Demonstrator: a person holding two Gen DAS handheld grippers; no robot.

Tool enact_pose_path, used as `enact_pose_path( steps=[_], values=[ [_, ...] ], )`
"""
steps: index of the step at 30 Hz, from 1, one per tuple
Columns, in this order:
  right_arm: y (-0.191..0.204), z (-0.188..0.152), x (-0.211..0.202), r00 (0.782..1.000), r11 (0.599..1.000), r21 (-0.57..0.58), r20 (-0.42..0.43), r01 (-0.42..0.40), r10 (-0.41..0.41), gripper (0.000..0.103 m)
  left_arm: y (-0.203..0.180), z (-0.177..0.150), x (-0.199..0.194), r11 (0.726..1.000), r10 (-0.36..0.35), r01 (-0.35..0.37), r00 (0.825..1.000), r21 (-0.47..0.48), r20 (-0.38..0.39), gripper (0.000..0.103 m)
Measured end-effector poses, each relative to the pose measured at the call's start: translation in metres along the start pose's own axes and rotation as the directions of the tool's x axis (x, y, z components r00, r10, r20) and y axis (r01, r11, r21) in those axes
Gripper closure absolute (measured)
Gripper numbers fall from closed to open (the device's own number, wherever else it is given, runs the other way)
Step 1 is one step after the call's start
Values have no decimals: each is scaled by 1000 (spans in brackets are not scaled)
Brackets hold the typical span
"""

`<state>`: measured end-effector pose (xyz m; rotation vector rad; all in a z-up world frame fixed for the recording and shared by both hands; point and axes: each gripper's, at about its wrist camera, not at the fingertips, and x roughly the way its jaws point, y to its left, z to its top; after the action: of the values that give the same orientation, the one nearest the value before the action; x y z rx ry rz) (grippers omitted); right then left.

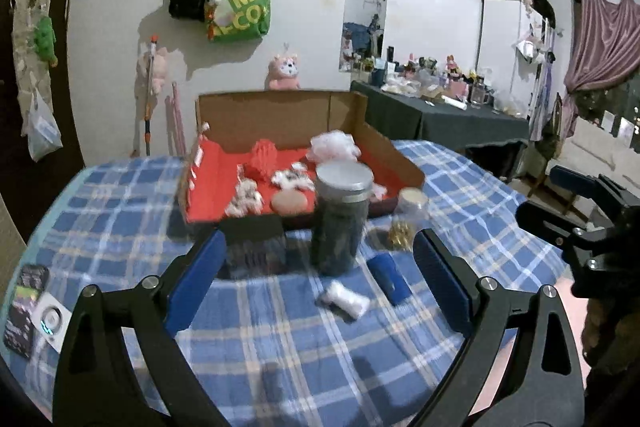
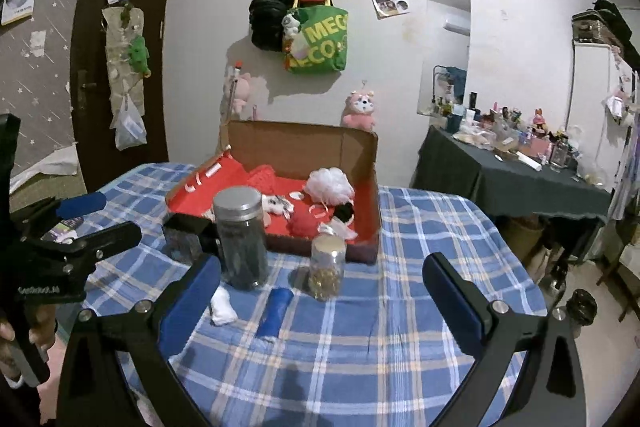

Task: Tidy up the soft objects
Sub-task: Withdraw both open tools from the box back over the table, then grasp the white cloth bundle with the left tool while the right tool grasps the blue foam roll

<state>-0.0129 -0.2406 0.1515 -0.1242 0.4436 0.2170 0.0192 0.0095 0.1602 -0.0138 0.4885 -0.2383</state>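
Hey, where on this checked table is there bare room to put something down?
Free: the checked cloth right of the cardboard box, and the near strip in front of the white roll and blue roll. Crowded: the box front, where the tall dark jar, small jar and black container stand close together.

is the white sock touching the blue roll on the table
Apart. The right wrist view shows the white sock and the blue roll lying side by side with a strip of checked tablecloth showing between them.
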Motion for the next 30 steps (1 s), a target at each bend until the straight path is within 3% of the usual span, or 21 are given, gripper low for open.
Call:
enact_pose_path(
  steps=[4, 19, 30],
  values=[
    [3, -21, 5, 1000, 1000, 3, -5, 21, -21, 0, -3, -23, 7, 1000, -21, 20, 999, -21, -32, 7],
    [-4, -91, 49, 996, 993, 107, -89, 40, -31, 0, -5, -74, 37, 999, 31, -35, 995, -41, -98, 7],
    [-5, -105, 63, 991, 992, 120, -128, 46, -30, 0, -6, -91, 56, 997, 71, -75, 988, -22, -133, 7]
  ],
)
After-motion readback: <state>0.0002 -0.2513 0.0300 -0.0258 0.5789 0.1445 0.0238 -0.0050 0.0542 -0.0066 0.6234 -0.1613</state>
